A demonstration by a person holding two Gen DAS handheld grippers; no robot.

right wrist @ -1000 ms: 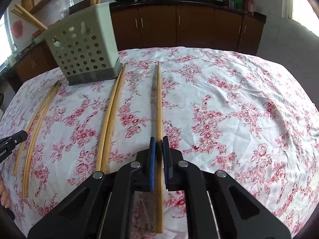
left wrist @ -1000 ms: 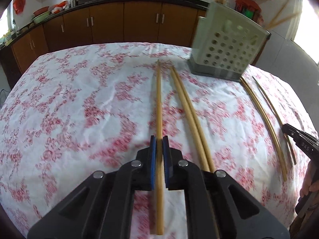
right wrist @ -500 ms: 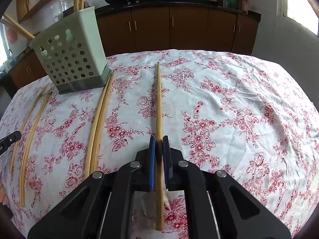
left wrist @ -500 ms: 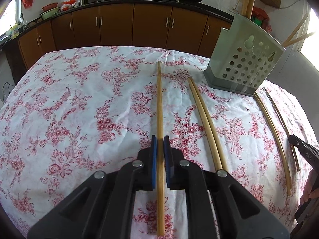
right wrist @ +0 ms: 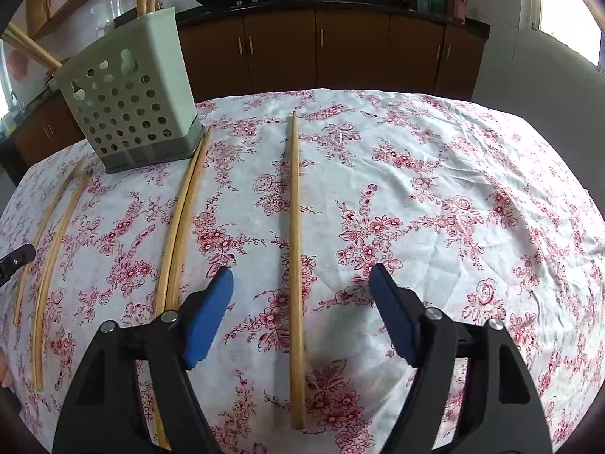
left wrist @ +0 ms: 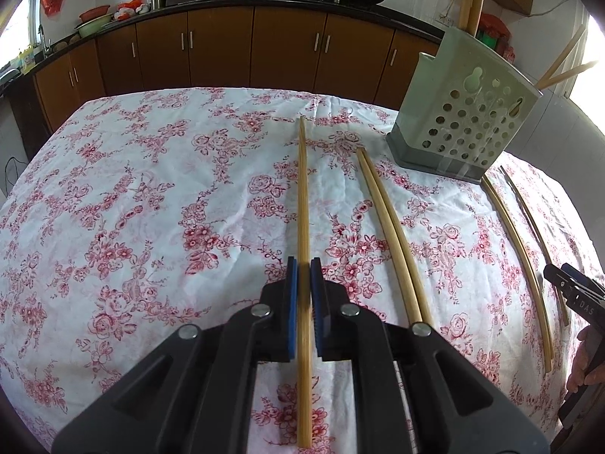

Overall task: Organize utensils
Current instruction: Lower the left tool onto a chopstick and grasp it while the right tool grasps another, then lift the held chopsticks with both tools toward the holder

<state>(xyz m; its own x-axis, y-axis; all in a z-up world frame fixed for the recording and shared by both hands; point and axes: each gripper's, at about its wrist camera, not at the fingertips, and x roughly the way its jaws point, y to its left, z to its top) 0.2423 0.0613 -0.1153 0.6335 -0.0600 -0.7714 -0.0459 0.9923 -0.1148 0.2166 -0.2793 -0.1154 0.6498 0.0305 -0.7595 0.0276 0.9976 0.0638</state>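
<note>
In the left wrist view my left gripper is shut on a long wooden chopstick that points away over the flowered tablecloth. In the right wrist view the jaws of my right gripper are opening. Another chopstick lies flat on the cloth between its blue pads, which do not touch it. A pale green perforated utensil holder stands at the back with several chopsticks upright in it. A pair of chopsticks lies beside it.
Two more chopsticks lie on the holder's far side in each view. The other gripper's tip shows at the frame edge, with part of a hand. Brown kitchen cabinets stand behind the table.
My right gripper, shut on its chopstick in both earlier frames, has opened wide and the stick now lies loose on the cloth. The left gripper stays shut on its chopstick.
</note>
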